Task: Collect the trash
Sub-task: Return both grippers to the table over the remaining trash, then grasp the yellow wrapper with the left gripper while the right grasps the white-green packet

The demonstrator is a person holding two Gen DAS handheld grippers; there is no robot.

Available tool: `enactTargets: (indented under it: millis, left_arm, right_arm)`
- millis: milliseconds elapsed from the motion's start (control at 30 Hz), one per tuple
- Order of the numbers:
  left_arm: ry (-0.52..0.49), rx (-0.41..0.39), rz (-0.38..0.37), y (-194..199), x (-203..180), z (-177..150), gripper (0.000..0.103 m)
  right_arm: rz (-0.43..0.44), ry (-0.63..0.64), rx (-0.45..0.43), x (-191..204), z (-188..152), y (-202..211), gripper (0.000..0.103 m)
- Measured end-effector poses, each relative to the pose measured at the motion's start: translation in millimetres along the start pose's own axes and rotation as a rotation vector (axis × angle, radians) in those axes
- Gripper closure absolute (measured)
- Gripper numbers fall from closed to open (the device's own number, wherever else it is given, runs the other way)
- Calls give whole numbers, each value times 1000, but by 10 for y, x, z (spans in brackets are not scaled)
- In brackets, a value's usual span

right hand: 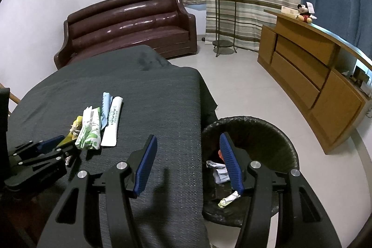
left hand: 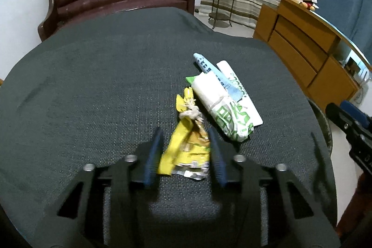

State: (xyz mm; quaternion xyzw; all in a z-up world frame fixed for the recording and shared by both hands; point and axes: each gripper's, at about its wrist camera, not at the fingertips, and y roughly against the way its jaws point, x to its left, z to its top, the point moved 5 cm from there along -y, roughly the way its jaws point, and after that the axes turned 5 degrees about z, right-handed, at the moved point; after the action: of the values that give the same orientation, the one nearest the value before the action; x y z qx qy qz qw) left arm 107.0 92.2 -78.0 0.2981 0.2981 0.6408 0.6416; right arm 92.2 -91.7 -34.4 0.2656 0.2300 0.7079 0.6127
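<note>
We see the yellow wrapper (left hand: 186, 150) between the two pads of the left tongs (left hand: 184, 152), on the dark surface (left hand: 93, 85); the pads seem to touch it, but blur hides a firm grip. It is crumpled, with silver inside. The right tongs (right hand: 190, 164) stand half open and empty, over the edge of the trash bin (right hand: 267, 131).
</note>
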Motion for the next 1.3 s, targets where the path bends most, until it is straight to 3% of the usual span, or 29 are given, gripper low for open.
enactTargets:
  millis: [367, 933, 1100, 1300]
  left_arm:
    - [6, -30, 8, 100, 183, -41, 72]
    - [116, -78, 176, 323, 1195, -90, 72]
    - [145, -84, 194, 345, 1378, -101, 72]
    - [163, -83, 185, 329, 1466, -119, 72]
  right_arm:
    - [42, 47, 5, 312, 51, -59, 48]
    - [139, 146, 41, 1046, 99, -264, 48]
    - [142, 173, 70, 1194, 95, -367, 48]
    - [132, 203, 115, 1318, 73, -481, 58]
